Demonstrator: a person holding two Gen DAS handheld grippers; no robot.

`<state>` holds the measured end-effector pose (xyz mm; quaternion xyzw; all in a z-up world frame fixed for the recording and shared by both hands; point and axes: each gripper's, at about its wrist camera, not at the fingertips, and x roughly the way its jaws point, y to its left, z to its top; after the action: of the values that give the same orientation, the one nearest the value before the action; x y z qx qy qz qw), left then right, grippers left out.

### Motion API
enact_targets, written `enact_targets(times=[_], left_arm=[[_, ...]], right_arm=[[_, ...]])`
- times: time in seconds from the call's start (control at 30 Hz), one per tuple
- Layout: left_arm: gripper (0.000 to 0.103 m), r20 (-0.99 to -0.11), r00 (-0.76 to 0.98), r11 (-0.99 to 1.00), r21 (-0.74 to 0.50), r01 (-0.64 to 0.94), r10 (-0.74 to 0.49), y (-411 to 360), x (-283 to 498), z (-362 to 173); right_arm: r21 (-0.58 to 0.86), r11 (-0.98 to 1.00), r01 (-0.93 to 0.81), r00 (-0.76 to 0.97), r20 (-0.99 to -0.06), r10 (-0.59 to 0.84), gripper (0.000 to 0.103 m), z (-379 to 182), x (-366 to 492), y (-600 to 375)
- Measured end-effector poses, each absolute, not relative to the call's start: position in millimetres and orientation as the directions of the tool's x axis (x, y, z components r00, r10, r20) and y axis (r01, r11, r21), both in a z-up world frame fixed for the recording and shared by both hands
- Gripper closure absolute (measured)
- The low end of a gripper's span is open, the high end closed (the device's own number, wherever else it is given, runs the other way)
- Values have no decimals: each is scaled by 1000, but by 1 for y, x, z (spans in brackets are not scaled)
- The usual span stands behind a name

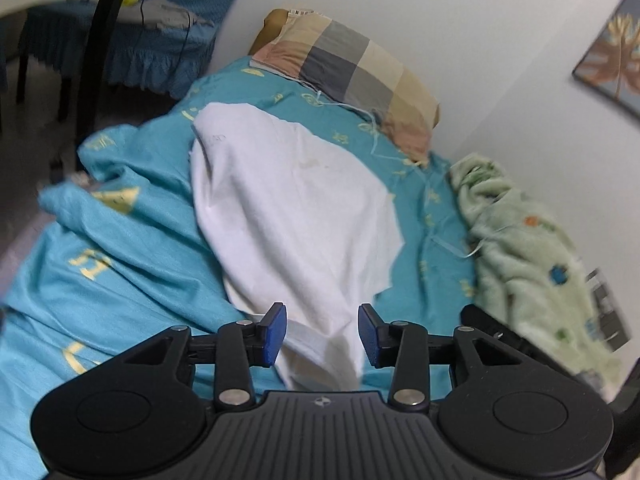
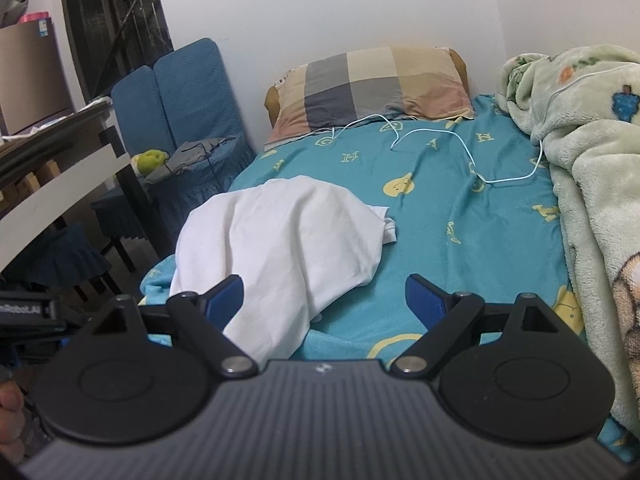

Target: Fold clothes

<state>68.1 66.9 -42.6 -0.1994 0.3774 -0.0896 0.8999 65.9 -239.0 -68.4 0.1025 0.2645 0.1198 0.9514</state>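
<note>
A white garment point(image 2: 280, 236) lies crumpled on the teal bed sheet point(image 2: 440, 208), in the lower left part of the right wrist view; in the left wrist view it fills the centre of the frame and runs down to the bottom.

The left gripper point(image 1: 322, 334) is released, its blue pads point(image 1: 276, 334) apart – a fold of the white garment lies between the two fingers, but they do not press it. The right gripper point(image 2: 324, 300) is also spread wide; the edge of the garment lies over its left finger, and under its right finger there is only sheet.

Around the garment there are several things. A checked pillow point(image 2: 372, 84) lies at the head of the bed against the white wall point(image 2: 320, 0). A thin white cable point(image 2: 432, 136) wanders over the sheet between the pillow and a pale green fleece blanket point(image 2: 592, 184), which is heaped along the right edge of the frame. In the left wrist view the sheet itself is bunched in thick folds at the left of the garment.

Beside the bed, at the left of the right wrist view, stands a chair with a blue cover point(image 2: 188, 100), with a grey cloth point(image 2: 196, 152) and a yellow-green toy point(image 2: 150, 160) on its seat. Nearer, at the left edge, is a desk point(image 2: 60, 184) – its white edge is well apart from the garment. A framed picture point(image 1: 612, 64) hangs on the wall at the upper right of the left wrist view.
</note>
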Motion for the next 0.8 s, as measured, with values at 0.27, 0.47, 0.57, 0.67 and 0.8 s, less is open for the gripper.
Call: enact_targets(times=[0.27, 0.47, 0.57, 0.67, 0.8], left_arm=[[15, -667, 725, 967, -255, -2, -174, 50, 65, -34], [14, -665, 728, 956, -291, -44, -169, 64, 72, -33], [17, -649, 739, 939, -337, -70, -178, 77, 77, -32], [17, -640, 749, 925, -367, -100, -173, 88, 83, -32], [18, -634, 753, 906, -404, -129, -176, 100, 92, -40]], right_arm=[[224, 961, -164, 832, -493, 256, 14, -74, 70, -238], [229, 961, -155, 806, -533, 257, 14, -79, 84, -236], [256, 955, -149, 775, -569, 274, 14, -79, 106, -234], [341, 927, -159, 761, -556, 335, 14, -79, 143, -237], [389, 918, -78, 751, -583, 311, 14, -99, 215, -240]])
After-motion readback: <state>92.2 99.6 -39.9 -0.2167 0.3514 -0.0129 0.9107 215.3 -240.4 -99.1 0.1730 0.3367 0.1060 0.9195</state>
